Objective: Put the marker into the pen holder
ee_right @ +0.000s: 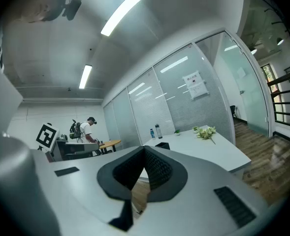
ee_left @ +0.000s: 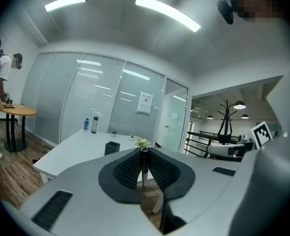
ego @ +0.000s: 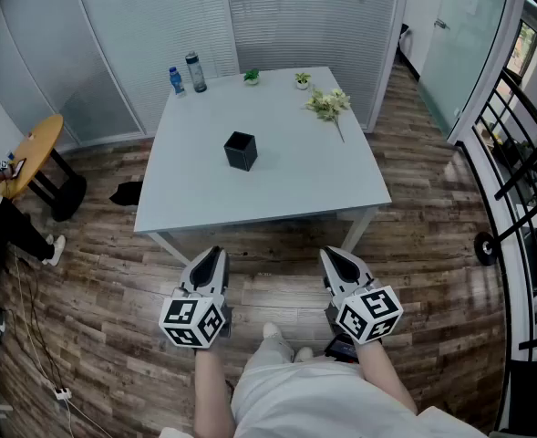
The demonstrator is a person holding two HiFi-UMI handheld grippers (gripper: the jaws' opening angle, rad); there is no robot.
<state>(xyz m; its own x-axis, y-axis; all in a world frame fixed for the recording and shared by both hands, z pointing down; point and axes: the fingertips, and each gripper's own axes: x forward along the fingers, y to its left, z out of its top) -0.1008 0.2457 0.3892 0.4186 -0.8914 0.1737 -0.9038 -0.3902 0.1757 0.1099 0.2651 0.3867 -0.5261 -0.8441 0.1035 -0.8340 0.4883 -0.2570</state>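
Observation:
The black square pen holder (ego: 240, 150) stands near the middle of the pale table (ego: 286, 181); it also shows small in the left gripper view (ee_left: 112, 147) and the right gripper view (ee_right: 162, 145). No marker shows in any view. My left gripper (ego: 211, 255) and right gripper (ego: 334, 258) hang side by side over the wooden floor, short of the table's near edge and pointing toward it. Both are shut, jaws pressed together at the tips, with nothing visible between them (ee_left: 144, 154) (ee_right: 144, 150).
Two bottles (ego: 186, 75), two small potted plants (ego: 251, 77) and a sprig of flowers (ego: 328, 105) lie along the table's far side. A round wooden side table (ego: 33, 153) stands at the left with a person beside it. Glass partitions stand behind; a black railing (ego: 523, 172) runs at the right.

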